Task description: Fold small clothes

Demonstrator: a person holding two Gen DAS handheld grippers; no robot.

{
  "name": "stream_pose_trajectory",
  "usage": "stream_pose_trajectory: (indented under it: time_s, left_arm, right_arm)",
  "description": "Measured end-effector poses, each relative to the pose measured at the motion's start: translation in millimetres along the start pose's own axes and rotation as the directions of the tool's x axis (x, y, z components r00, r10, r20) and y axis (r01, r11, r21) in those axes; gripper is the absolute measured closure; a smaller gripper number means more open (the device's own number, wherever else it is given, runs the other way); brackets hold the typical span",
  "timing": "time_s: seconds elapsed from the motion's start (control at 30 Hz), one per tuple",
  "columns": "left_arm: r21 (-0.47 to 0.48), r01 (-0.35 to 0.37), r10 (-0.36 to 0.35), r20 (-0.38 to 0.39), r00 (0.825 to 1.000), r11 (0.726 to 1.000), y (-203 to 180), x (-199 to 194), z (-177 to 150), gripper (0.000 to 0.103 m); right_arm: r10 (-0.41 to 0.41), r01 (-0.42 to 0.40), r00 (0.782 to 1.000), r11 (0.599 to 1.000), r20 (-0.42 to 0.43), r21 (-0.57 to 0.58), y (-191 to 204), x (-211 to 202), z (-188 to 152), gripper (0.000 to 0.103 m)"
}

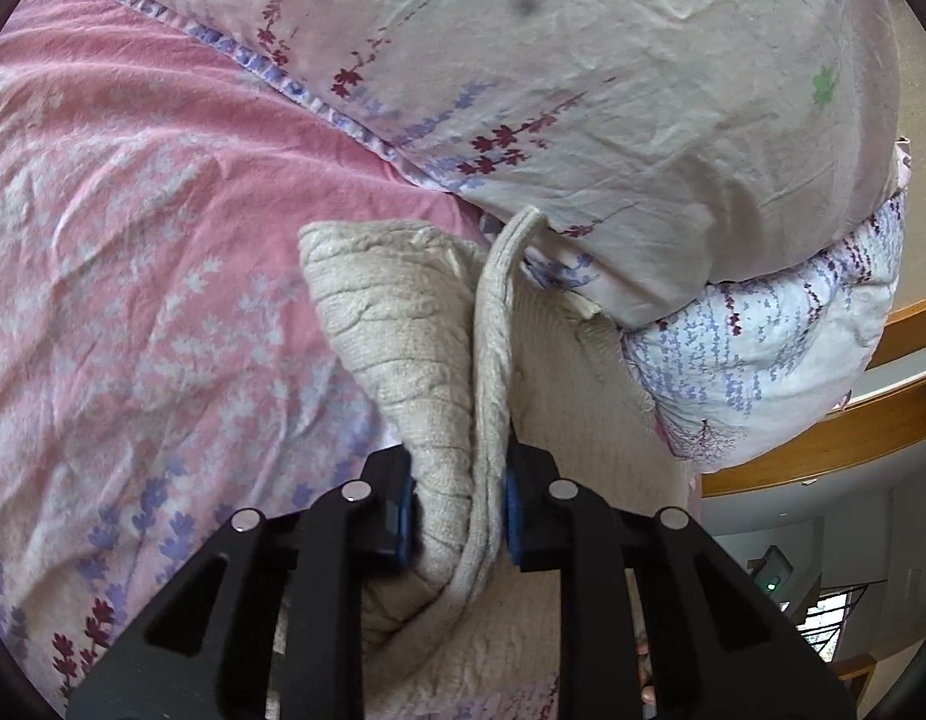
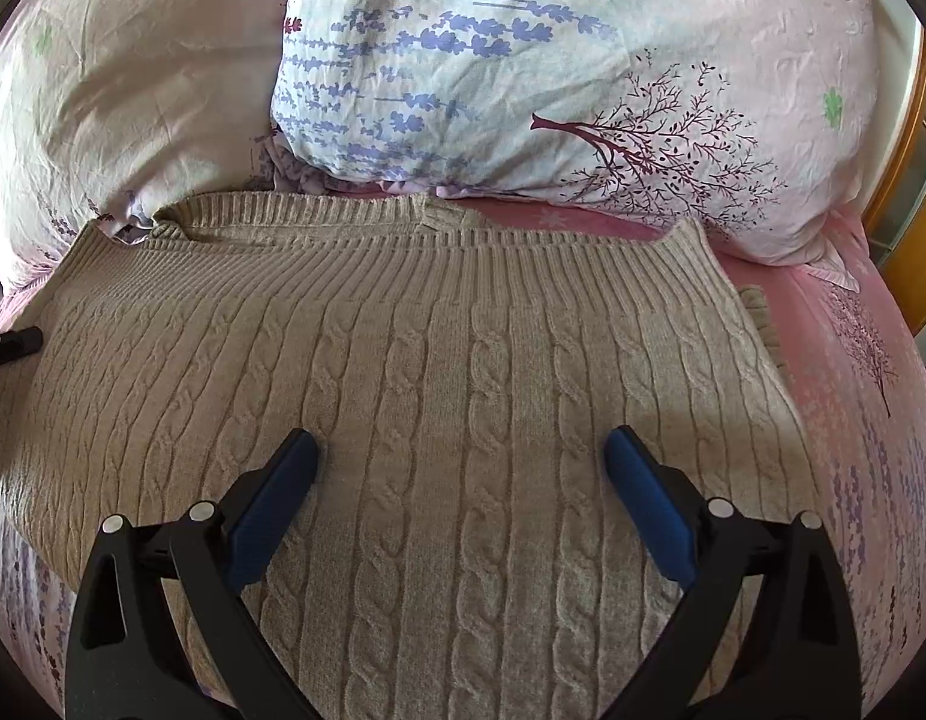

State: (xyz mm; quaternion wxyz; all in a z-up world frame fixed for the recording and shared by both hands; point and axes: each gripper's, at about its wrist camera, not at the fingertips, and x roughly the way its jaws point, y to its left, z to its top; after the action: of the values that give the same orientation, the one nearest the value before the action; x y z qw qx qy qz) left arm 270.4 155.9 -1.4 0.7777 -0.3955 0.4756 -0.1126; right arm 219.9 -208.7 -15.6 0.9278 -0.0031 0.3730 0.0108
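Observation:
A beige cable-knit sweater (image 2: 439, 360) lies spread flat on the pink floral bed sheet (image 2: 853, 396), its ribbed hem toward the pillows. In the left wrist view my left gripper (image 1: 460, 498) is shut on a bunched fold of the sweater (image 1: 403, 348) at its edge, the blue pads pressing the knit from both sides. My right gripper (image 2: 460, 450) hovers open just over the middle of the sweater, blue pads spread wide with nothing between them. A black tip of the left gripper (image 2: 13, 342) shows at the sweater's left edge in the right wrist view.
Two pillows lie just beyond the sweater: a pale pink one (image 1: 583, 90) and a white one with purple flowers and a tree print (image 2: 523, 72). A wooden bed frame (image 1: 823, 450) borders the bed on the right. Pink sheet (image 1: 133, 240) stretches to the left.

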Motion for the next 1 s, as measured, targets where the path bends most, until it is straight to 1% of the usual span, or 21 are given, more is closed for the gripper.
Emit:
stream_pose_trajectory:
  time_s: [0.13, 0.27, 0.37, 0.4, 0.43, 0.47, 0.5, 0.53, 0.57, 0.6, 0.63, 0.7, 0.77, 0.8, 0.83, 0.87, 0.9, 0.93, 0.97, 1.0]
  left_arm:
    - [0.006, 0.107, -0.107, -0.003, 0.994, 0.994, -26, -10, -5, 0.082]
    - [0.016, 0.200, -0.200, -0.028, 0.979, 0.980, -61, -9, -17, 0.083]
    - [0.003, 0.265, -0.265, -0.060, 0.962, 0.964, -90, 1, -27, 0.083]
    - [0.007, 0.283, -0.282, -0.070, 0.957, 0.959, -103, 7, -31, 0.083]
    - [0.012, 0.299, -0.297, -0.081, 0.951, 0.954, -118, 14, -36, 0.083]
    - [0.018, 0.316, -0.313, -0.094, 0.945, 0.949, -132, 22, -41, 0.083]
    - [0.019, 0.341, -0.337, -0.114, 0.935, 0.940, -148, 31, -48, 0.083]
    - [0.026, 0.361, -0.354, -0.134, 0.925, 0.932, -162, 41, -54, 0.083]
    - [0.033, 0.382, -0.372, -0.158, 0.915, 0.924, -177, 54, -62, 0.083]
    - [0.030, 0.398, -0.387, -0.176, 0.905, 0.917, -187, 65, -68, 0.083]
    - [0.025, 0.415, -0.402, -0.201, 0.893, 0.910, -198, 80, -77, 0.083]
    - [-0.020, 0.434, -0.425, -0.249, 0.870, 0.901, -209, 114, -90, 0.083]
    - [-0.104, 0.433, -0.442, -0.324, 0.836, 0.895, -210, 151, -104, 0.082]
    - [-0.135, 0.414, -0.434, -0.355, 0.828, 0.900, -208, 165, -108, 0.081]
    - [-0.162, 0.395, -0.426, -0.383, 0.820, 0.904, -205, 177, -113, 0.079]
    - [-0.178, 0.394, -0.432, -0.401, 0.808, 0.902, -203, 184, -117, 0.079]
    - [-0.182, 0.409, -0.447, -0.416, 0.792, 0.894, -202, 188, -119, 0.077]
    - [-0.178, 0.427, -0.461, -0.416, 0.784, 0.886, -203, 186, -119, 0.070]
    - [-0.172, 0.452, -0.480, -0.414, 0.773, 0.875, -205, 181, -117, 0.066]
    - [-0.163, 0.483, -0.504, -0.410, 0.760, 0.860, -208, 173, -114, 0.058]
  right_arm:
    - [0.002, -0.002, 1.000, 1.000, -0.002, 0.001, 0, -2, -1, 0.004]
    - [0.013, -0.013, 1.000, 1.000, -0.006, -0.001, -2, -4, -1, 0.004]
    - [0.097, -0.098, 0.995, 0.995, 0.032, 0.030, -15, -16, -1, 0.004]
    - [0.135, -0.137, 0.989, 0.989, 0.054, 0.051, -23, -22, -2, 0.004]
    - [0.189, -0.196, 0.979, 0.977, 0.082, 0.080, -35, -30, -2, 0.004]
    - [0.225, -0.234, 0.969, 0.968, 0.099, 0.095, -43, -35, -3, 0.004]
    - [0.266, -0.278, 0.957, 0.954, 0.118, 0.110, -52, -41, -3, 0.004]
    - [0.322, -0.339, 0.937, 0.932, 0.136, 0.127, -65, -48, -4, 0.004]
    - [0.365, -0.383, 0.920, 0.913, 0.141, 0.138, -73, -50, -4, 0.004]
    - [0.419, -0.439, 0.896, 0.886, 0.145, 0.152, -82, -52, -4, 0.004]
    - [0.481, -0.501, 0.864, 0.847, 0.148, 0.175, -93, -53, -5, 0.004]
    - [0.576, -0.595, 0.804, 0.771, 0.150, 0.227, -110, -49, -8, 0.004]
    - [0.629, -0.644, 0.761, 0.700, 0.163, 0.308, -130, -44, -13, 0.003]
    - [0.680, -0.690, 0.712, 0.632, 0.175, 0.351, -141, -38, -15, 0.003]
    - [0.710, -0.716, 0.679, 0.584, 0.187, 0.382, -148, -35, -18, 0.002]
    - [0.727, -0.730, 0.657, 0.549, 0.197, 0.407, -154, -32, -19, 0.001]
    - [0.738, -0.736, 0.645, 0.528, 0.200, 0.424, -158, -29, -19, 0.001]
    - [0.740, -0.734, 0.644, 0.527, 0.194, 0.428, -161, -28, -18, 0.001]
    - [0.742, -0.732, 0.645, 0.529, 0.185, 0.430, -162, -29, -17, 0.001]
    - [0.744, -0.727, 0.646, 0.531, 0.171, 0.435, -160, -27, -15, 0.001]
